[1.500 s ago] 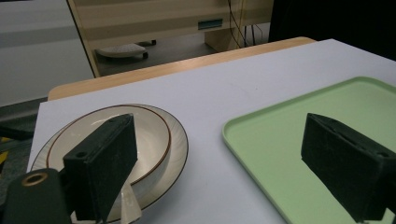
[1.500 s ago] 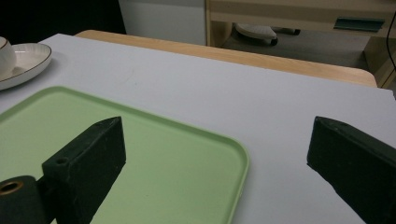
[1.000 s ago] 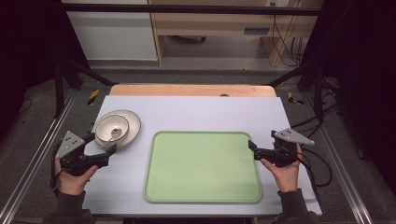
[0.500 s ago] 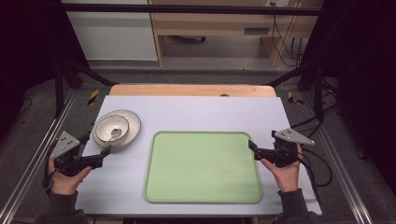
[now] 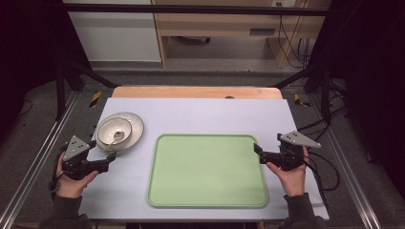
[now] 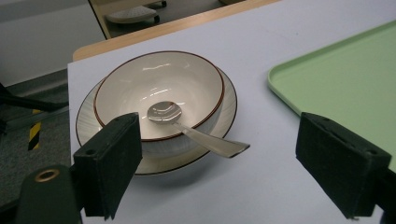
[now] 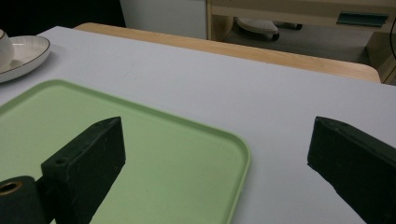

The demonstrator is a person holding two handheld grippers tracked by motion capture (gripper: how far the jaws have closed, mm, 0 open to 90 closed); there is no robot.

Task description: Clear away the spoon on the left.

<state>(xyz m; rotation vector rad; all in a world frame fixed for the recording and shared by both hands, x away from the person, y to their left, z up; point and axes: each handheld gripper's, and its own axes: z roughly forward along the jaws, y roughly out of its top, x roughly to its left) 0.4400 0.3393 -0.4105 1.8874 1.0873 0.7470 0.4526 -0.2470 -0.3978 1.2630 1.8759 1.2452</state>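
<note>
A cream bowl (image 5: 114, 129) (image 6: 159, 84) with a brown rim stands on a ribbed plate (image 5: 137, 125) (image 6: 229, 105) at the table's left. A metal spoon (image 5: 117, 139) (image 6: 196, 133) lies in the bowl, its handle over the rim towards my left gripper (image 5: 112, 156) (image 6: 219, 154). That gripper sits just short of the plate, open; its jaws have just closed a little with nothing between them. An empty green tray (image 5: 205, 171) (image 6: 350, 79) (image 7: 140, 154) lies in the middle. My right gripper (image 5: 258, 149) (image 7: 217, 140) stands open at the tray's right edge.
A pale sheet (image 5: 200, 114) covers the table, with a wooden strip (image 5: 196, 91) along its far edge. Metal frame rails run down both sides. Cables (image 5: 329, 167) trail off the right gripper. A cabinet stands on the floor behind the table.
My left gripper drew back a little to the left, then came back towards the plate. The right gripper has kept still.
</note>
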